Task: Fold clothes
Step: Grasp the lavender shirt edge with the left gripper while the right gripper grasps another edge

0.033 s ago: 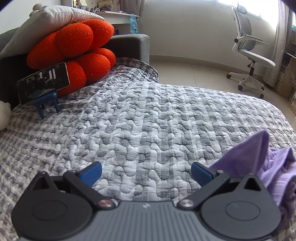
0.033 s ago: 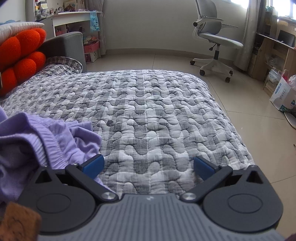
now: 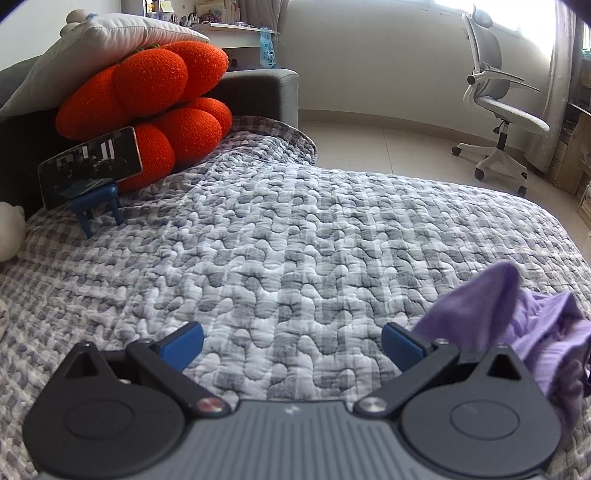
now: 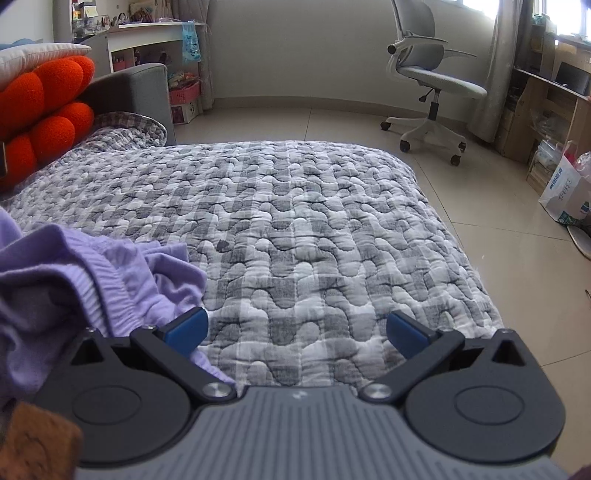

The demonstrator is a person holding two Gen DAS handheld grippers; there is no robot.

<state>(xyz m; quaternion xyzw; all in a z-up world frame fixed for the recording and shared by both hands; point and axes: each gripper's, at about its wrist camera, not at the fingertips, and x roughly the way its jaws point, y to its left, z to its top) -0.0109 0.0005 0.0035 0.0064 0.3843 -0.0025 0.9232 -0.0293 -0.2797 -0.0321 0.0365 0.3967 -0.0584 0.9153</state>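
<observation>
Both the left gripper [image 3: 291,343] and the right gripper [image 4: 297,330] stand wide apart, holding nothing. Between them, near on the bed [image 3: 295,229], lies the crumpled purple garment [image 4: 92,273]. It looks soft, light and limp; I would pinch its ribbed hem.

Bright daylight from window [image 3: 517,14] upper right, overexposed glare there. Shadows soft. Strong fisheye bending at edges; dark vignette corners. Focus sharp overall.

Left claw [image 3: 291,341] spread wide, right claw [image 4: 295,330] likewise, both seemingly empty
</observation>
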